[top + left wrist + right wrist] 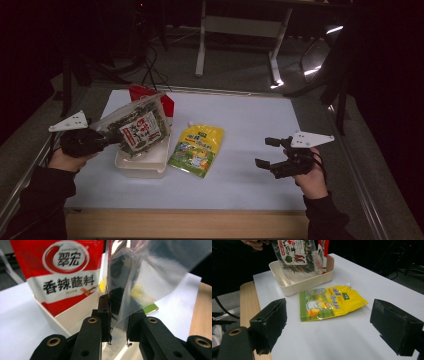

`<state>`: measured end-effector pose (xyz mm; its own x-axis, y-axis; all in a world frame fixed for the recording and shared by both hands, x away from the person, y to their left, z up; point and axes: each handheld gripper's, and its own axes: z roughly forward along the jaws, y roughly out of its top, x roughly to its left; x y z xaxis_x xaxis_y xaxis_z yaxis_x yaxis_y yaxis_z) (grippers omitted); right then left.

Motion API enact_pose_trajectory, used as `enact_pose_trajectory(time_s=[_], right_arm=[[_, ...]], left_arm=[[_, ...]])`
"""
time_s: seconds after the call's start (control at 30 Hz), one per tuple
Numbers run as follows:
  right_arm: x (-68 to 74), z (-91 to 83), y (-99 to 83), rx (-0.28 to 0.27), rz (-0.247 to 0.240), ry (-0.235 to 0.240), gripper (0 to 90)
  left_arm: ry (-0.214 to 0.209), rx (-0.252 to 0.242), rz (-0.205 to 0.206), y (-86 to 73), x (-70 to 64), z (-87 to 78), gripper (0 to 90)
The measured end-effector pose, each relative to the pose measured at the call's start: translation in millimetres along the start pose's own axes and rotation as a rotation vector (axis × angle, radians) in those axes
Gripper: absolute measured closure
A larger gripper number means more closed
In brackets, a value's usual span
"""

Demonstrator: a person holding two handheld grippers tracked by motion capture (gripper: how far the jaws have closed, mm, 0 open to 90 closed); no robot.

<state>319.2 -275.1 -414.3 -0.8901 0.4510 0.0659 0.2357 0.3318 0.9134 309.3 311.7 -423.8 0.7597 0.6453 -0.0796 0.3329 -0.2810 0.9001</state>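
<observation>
at the left of the high view, the left gripper [111, 137] is pinching the clear edge of a seaweed snack bag [141, 127], holding it tilted over the white bin [142, 167]. a red sauce packet [167, 102] is standing in the bin behind it. at the right, the right gripper [267, 152] is hovering with jaws spread, well apart from the yellow pouch [196, 149] lying flat beside the bin at centre.

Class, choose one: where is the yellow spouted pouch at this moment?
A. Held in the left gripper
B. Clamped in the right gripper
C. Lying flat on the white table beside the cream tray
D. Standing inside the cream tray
C: the yellow spouted pouch lies flat on the white table just right of the cream tray, while the right gripper is open and apart from it.
</observation>
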Motion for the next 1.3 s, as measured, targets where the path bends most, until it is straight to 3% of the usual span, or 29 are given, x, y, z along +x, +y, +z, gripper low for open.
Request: enact_pose_trajectory(time_s=[0.33,0.53,1.03,1.2,1.23,1.3], right_arm=[[-0.2,-0.2,0.1,-0.001,-0.001,-0.002,13.6],[-0.4,-0.4,-0.2,-0.007,0.002,0.000,13.6],[-0.2,1.4,-0.1,-0.003,0.002,0.003,13.6],[0.1,2.0,-0.6,-0.001,0.000,0.004,13.6],[0.0,2.0,-0.5,0.001,0.000,0.003,13.6],[-0.5,1.1,-0.4,-0.002,0.003,0.002,13.6]], left_arm=[[-0.001,0.009,0.033,23.7,-6.7,-13.6,78.1],[0.008,0.049,0.045,24.5,-8.0,-11.3,78.2],[0.012,0.132,0.010,23.2,-1.8,6.8,78.3],[0.016,0.110,-0.009,20.3,-0.6,6.8,78.3],[0.004,0.075,0.004,21.3,-2.3,2.0,78.3],[0.024,0.070,0.026,29.2,-5.6,-5.6,78.2]])
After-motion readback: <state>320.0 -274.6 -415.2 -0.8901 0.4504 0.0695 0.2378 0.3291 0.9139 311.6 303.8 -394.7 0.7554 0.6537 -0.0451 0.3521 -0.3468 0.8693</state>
